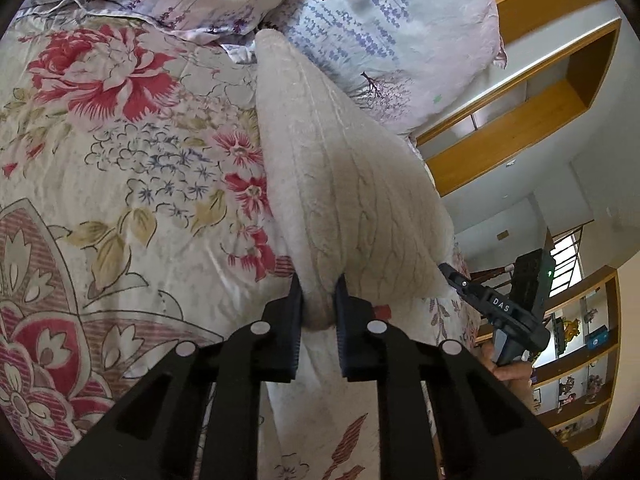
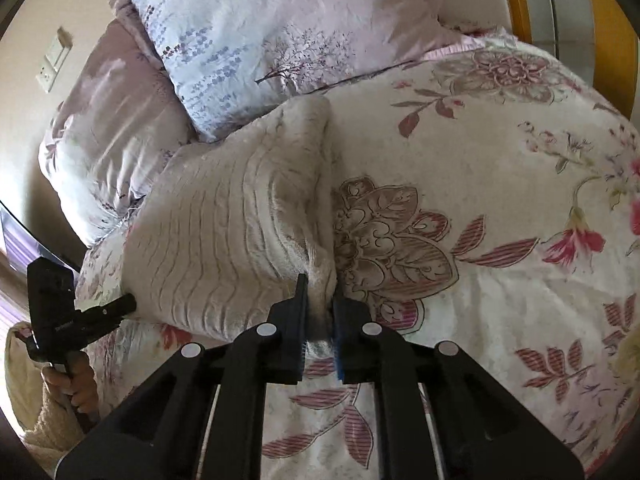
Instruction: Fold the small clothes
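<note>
Left gripper: clamped on 1 corner of the cloth, fabric bunched between its fingers.
Right gripper: pinching the other near corner of the cloth.
Cloth: cream, textured, lifted at the near edge, far end on the bedspread beside the pillow.

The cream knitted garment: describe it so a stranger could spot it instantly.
Start at the bed's floral quilt. Just before the lavender-print pillow, the cream knitted garment is held up, pinched by the left gripper and right gripper. It alone is plain, fuzzy and cable-ribbed, without printed flowers.
</note>
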Motion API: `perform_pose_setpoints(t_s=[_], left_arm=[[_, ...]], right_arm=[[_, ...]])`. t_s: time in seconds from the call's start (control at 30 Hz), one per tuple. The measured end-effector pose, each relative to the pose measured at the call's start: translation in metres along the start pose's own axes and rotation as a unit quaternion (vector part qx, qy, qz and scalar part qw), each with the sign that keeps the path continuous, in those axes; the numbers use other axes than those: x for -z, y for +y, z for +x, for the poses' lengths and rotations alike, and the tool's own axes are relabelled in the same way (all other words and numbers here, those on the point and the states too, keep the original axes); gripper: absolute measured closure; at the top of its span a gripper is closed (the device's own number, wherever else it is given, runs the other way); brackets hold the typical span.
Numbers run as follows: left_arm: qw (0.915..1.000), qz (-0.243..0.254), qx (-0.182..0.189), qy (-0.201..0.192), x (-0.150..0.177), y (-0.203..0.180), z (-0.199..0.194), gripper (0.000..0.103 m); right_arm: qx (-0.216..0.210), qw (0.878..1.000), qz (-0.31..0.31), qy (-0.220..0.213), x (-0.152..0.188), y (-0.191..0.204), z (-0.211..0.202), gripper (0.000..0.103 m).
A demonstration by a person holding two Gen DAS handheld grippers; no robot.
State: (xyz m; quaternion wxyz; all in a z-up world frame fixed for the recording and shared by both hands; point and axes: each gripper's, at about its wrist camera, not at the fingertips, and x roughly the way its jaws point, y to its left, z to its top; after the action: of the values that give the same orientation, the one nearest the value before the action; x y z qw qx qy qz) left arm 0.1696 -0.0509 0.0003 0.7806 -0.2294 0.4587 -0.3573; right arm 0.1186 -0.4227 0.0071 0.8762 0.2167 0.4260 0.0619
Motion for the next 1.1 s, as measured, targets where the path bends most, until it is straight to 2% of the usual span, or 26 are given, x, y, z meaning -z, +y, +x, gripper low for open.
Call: perform_pose_setpoints(t_s=[0.07, 0.1, 0.13, 0.17, 0.2, 0.23, 0.27, 0.3, 0.37, 0.43, 0.57, 0.63, 0.67, 0.73, 0.8, 0.87, 0.97, 1.0, 1.07, 1.1], left_arm=[[0.9999, 0.011, -0.008, 0.001, 0.001, -0.005, -0.002, 0.084], [0.9998, 0.015, -0.013, 0.002, 0.0, -0.007, -0.002, 0.083], [0.9997, 0.019, -0.017, 0.003, -0.001, -0.009, -0.003, 0.08], [0.9995, 0.023, -0.021, 0.001, -0.002, -0.011, -0.005, 0.071], [0.9993, 0.028, -0.025, -0.004, -0.004, -0.013, -0.009, 0.063], [0.9991, 0.029, -0.03, -0.009, -0.007, -0.015, -0.012, 0.046], [0.9988, 0.031, -0.036, -0.016, -0.01, -0.016, -0.015, 0.038], [0.9981, 0.035, -0.046, -0.022, -0.015, -0.019, -0.017, 0.035], [0.9966, 0.043, -0.066, -0.024, -0.025, -0.022, -0.015, 0.026], [0.9939, 0.05, -0.095, -0.028, -0.036, -0.024, -0.01, 0.025], [0.9914, 0.045, -0.12, -0.027, -0.053, -0.018, 0.006, 0.024], [0.991, 0.039, -0.126, -0.025, -0.059, -0.015, 0.014, 0.024], [0.9912, 0.036, -0.125, -0.025, -0.061, -0.014, 0.017, 0.023], [0.9917, 0.033, -0.122, -0.025, -0.063, -0.011, 0.022, 0.022], [0.9911, 0.036, -0.125, -0.027, -0.065, -0.011, 0.026, 0.022], [0.9905, 0.042, -0.127, -0.031, -0.066, -0.013, 0.027, 0.022], [0.9901, 0.05, -0.127, -0.034, -0.067, -0.016, 0.032, 0.021], [0.9902, 0.052, -0.125, -0.033, -0.067, -0.016, 0.033, 0.02], [0.9903, 0.053, -0.124, -0.03, -0.068, -0.016, 0.037, 0.02], [0.9905, 0.054, -0.123, -0.029, -0.068, -0.016, 0.039, 0.02]], right_arm=[[-0.001, 1.0, 0.0, 0.007, -0.002, 0.0, -0.001, 0.087], [-0.004, 1.0, 0.003, 0.009, -0.004, 0.0, -0.002, 0.077], [-0.01, 1.0, 0.012, 0.015, -0.006, -0.001, -0.004, 0.071], [-0.015, 0.999, 0.024, 0.016, -0.01, -0.004, -0.007, 0.06], [-0.024, 0.999, 0.033, 0.013, -0.013, -0.006, -0.009, 0.055], [-0.044, 0.998, 0.049, 0.005, -0.019, -0.009, -0.012, 0.053], [-0.059, 0.996, 0.065, 0.0, -0.025, -0.012, -0.014, 0.05], [-0.074, 0.994, 0.083, -0.003, -0.033, -0.016, -0.013, 0.046], [-0.093, 0.99, 0.105, -0.005, -0.045, -0.02, -0.008, 0.046], [-0.097, 0.987, 0.126, 0.0, -0.062, -0.024, 0.007, 0.046], [-0.094, 0.985, 0.141, 0.014, -0.086, -0.027, 0.04, 0.046], [-0.081, 0.987, 0.14, 0.02, -0.093, -0.027, 0.052, 0.049], [-0.073, 0.988, 0.137, 0.022, -0.096, -0.025, 0.059, 0.054], [-0.073, 0.99, 0.118, 0.023, -0.098, -0.02, 0.067, 0.092], [-0.06, 0.995, 0.077, 0.01, -0.102, -0.006, 0.067, 0.093], [-0.026, 0.999, 0.027, -0.034, -0.108, 0.011, 0.055, 0.094], [0.002, 0.997, 0.017, -0.071, -0.116, 0.015, 0.045, 0.094], [0.015, 0.997, 0.017, -0.069, -0.118, 0.013, 0.048, 0.094], [0.066, 0.997, 0.021, -0.04, -0.116, 0.003, 0.069, 0.095], [0.074, 0.997, 0.028, -0.022, -0.114, -0.002, 0.08, 0.095]])
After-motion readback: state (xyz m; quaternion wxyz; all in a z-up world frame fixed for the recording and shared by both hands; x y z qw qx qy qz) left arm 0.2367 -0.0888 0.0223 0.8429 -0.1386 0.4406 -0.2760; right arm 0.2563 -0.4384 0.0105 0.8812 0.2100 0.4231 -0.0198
